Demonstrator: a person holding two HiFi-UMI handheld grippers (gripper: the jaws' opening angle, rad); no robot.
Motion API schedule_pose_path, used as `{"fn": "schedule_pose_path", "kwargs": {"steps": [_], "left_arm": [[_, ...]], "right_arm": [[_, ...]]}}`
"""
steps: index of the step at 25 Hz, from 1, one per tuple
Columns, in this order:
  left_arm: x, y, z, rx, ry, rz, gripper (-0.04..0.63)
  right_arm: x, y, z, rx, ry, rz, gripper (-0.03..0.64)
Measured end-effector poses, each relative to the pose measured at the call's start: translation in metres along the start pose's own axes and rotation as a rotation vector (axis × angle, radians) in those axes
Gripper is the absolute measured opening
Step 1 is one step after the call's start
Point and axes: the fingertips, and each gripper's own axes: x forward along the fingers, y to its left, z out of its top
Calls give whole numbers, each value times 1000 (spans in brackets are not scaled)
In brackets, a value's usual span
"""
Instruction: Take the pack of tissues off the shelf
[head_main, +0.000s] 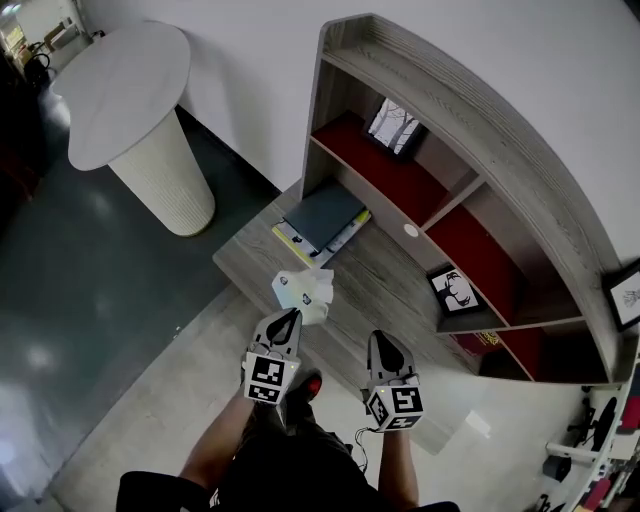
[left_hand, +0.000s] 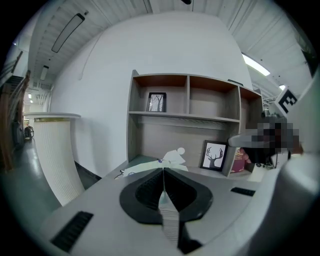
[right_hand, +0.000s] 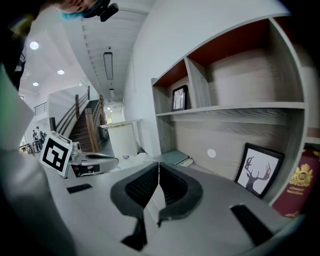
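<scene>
Pale-green plastic, the pack of tissues (head_main: 303, 290) sits at 12 o'clock off the left gripper (head_main: 291, 316), its edge pinched in the closed jaws above the wooden shelf (head_main: 392, 282). At 3 o'clock, the right gripper (head_main: 383, 339) has its jaws pressed together on nothing.

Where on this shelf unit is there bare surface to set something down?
Bare ledge between the books and the deer picture. The books' end is crowded, with the pack of tissues in the left gripper.

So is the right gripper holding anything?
No, the right gripper has its jaws closed together with nothing between them.
</scene>
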Motion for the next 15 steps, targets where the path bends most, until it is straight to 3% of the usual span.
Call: {"fn": "schedule_pose_path", "kwargs": {"steps": [15], "left_arm": [[42,21,-52,7,62,-27,12]], "right_arm": [[16,2,-27,3,81,-33,29]]}}
